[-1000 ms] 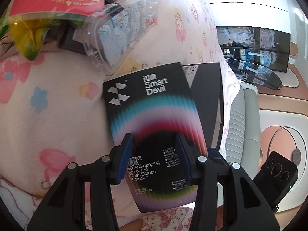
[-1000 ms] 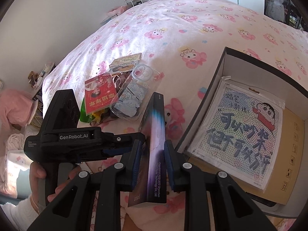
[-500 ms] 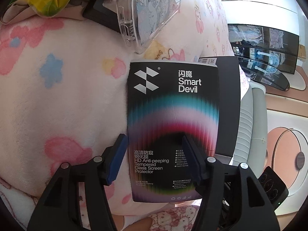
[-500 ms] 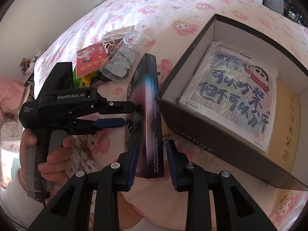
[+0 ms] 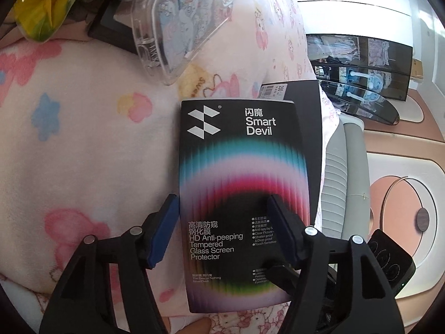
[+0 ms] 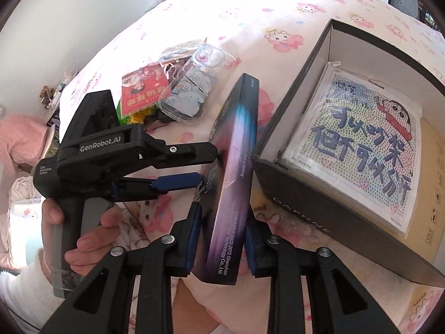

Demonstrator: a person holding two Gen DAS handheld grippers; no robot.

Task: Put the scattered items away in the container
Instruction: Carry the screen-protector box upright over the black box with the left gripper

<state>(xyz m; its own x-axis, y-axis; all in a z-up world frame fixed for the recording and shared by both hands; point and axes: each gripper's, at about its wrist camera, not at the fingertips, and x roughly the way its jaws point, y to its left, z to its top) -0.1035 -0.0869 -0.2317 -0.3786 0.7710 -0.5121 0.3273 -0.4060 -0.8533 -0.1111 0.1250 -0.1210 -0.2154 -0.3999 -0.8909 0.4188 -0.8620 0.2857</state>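
A black screen protector box [image 6: 230, 183] stands on its edge above the bedspread, its far end beside the near corner of the black shoebox [image 6: 294, 197]. My right gripper [image 6: 222, 222] is shut on its two broad faces, jaws still closing. In the left wrist view the same screen protector box [image 5: 239, 183] faces me. My left gripper [image 5: 222, 208] is open and opening, with its pads off the package. Seen from the right wrist, the left gripper [image 6: 207, 165] points at the package from the left. A cartoon sheet [image 6: 356, 144] lies inside the shoebox.
A clear phone case [image 6: 194, 89], a red packet [image 6: 141, 89] and a yellow-green packet [image 5: 41, 8] lie piled on the pink cartoon bedspread [image 6: 250, 8] beyond the package. A hand [image 6: 91, 236] holds the left gripper. A grey chair [image 5: 345, 172] stands past the bed's edge.
The left gripper's jaws have spread and let go of the screen protector box. The right gripper has carried the box down toward the shoebox's near corner.
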